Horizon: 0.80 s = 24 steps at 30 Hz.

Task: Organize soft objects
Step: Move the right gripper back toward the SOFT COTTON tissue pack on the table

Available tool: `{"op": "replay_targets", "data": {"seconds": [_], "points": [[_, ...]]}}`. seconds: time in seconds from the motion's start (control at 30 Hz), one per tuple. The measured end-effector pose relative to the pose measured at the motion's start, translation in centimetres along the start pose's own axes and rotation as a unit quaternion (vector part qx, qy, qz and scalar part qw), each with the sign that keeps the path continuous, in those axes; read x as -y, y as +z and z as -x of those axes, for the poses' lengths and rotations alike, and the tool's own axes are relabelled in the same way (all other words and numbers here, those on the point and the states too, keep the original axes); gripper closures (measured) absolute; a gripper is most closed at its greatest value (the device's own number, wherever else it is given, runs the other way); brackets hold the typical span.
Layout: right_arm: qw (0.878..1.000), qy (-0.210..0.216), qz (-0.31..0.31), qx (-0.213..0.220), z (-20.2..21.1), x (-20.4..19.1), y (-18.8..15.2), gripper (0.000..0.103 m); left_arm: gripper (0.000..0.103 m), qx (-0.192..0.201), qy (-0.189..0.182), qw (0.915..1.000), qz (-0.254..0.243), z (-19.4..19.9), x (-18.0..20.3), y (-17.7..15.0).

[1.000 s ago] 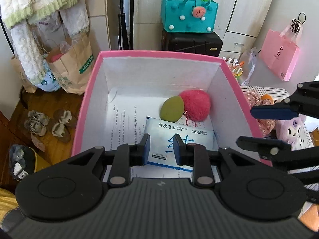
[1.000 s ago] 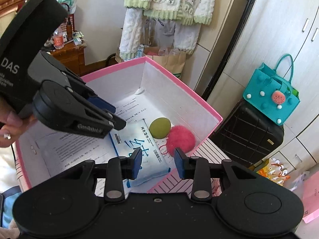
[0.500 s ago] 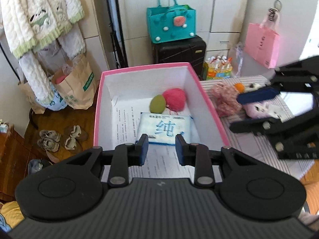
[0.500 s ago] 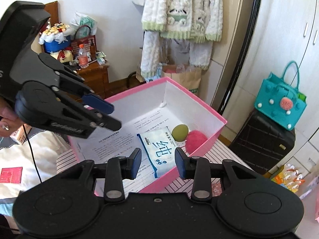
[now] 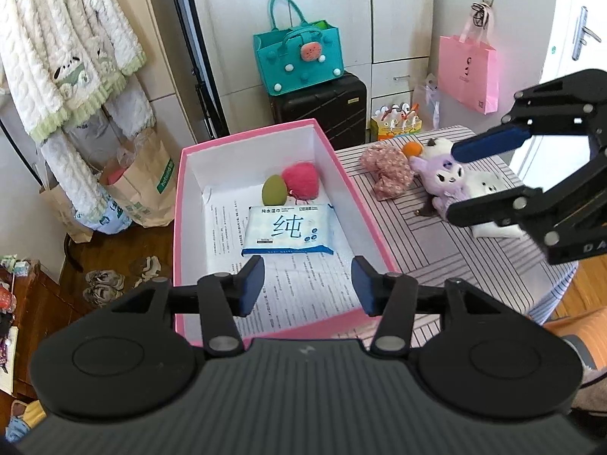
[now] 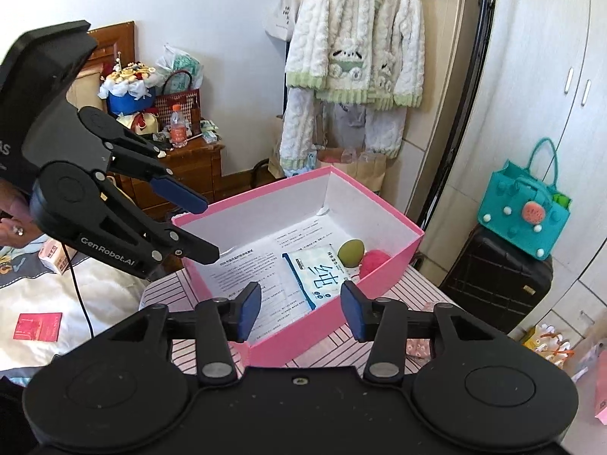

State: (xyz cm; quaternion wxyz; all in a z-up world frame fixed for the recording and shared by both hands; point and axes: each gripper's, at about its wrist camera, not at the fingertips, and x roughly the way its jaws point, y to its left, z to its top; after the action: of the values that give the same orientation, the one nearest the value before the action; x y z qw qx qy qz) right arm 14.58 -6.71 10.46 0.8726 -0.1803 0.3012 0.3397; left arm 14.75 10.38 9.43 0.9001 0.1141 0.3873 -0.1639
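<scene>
Both hand-held grippers, left point(image 5: 307, 282) and right point(image 6: 301, 307), are spread wider than half a second ago and hold nothing. The pink cardboard box point(image 5: 343, 178) holds a crinkly wipes pack point(image 5: 288, 231), a smooth green egg point(image 5: 274, 200) and a fuzzy pink ball point(image 5: 302, 179). Plush toys point(image 5: 442, 180) sit on the striped surface point(image 5: 428, 246), partly hidden behind the right one.

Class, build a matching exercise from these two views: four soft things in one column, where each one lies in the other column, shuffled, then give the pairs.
Things
1. wet wipes pack
2. green sponge
3. purple plush toy
4. floral cloth

Places
A. on the striped table, between the pink box and the plush toys
B. in the box, beside the pink ball
C. flat on the printed paper in the box
D. on the table, under the right gripper

Pairs: 1-C, 2-B, 3-D, 4-A
</scene>
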Motion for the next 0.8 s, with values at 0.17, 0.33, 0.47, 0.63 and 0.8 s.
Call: {"op": "replay_targets", "data": {"seconds": [0.17, 0.33, 0.47, 0.63, 0.8], "points": [[1.000, -0.006, 0.006, 0.015, 2.7, -0.7, -1.5, 0.042, 0.046, 0.009, 0.002, 0.9998, -0.015, 1.6, 1.3, -0.7], [1.000, -0.012, 0.008, 0.020, 4.7, -0.8, -3.4, 0.039, 0.040, 0.015, 0.000, 0.9994, -0.032, 2.7, 2.8, -1.6], [1.000, -0.014, -0.005, 0.019, 5.9, -0.5, -5.1, 0.036, 0.037, 0.016, -0.017, 0.9987, -0.046, 3.5, 4.3, -2.4], [0.999, -0.027, -0.019, 0.021, 7.2, 0.3, -7.6, 0.033, 0.029, 0.023, -0.030, 0.9971, -0.067, 4.0, 6.3, -3.2], [0.999, -0.033, -0.024, 0.019, 8.0, 0.8, -9.9, 0.032, 0.028, 0.026, -0.052, 0.9950, -0.080, 3.1, 8.3, -4.0]]}}
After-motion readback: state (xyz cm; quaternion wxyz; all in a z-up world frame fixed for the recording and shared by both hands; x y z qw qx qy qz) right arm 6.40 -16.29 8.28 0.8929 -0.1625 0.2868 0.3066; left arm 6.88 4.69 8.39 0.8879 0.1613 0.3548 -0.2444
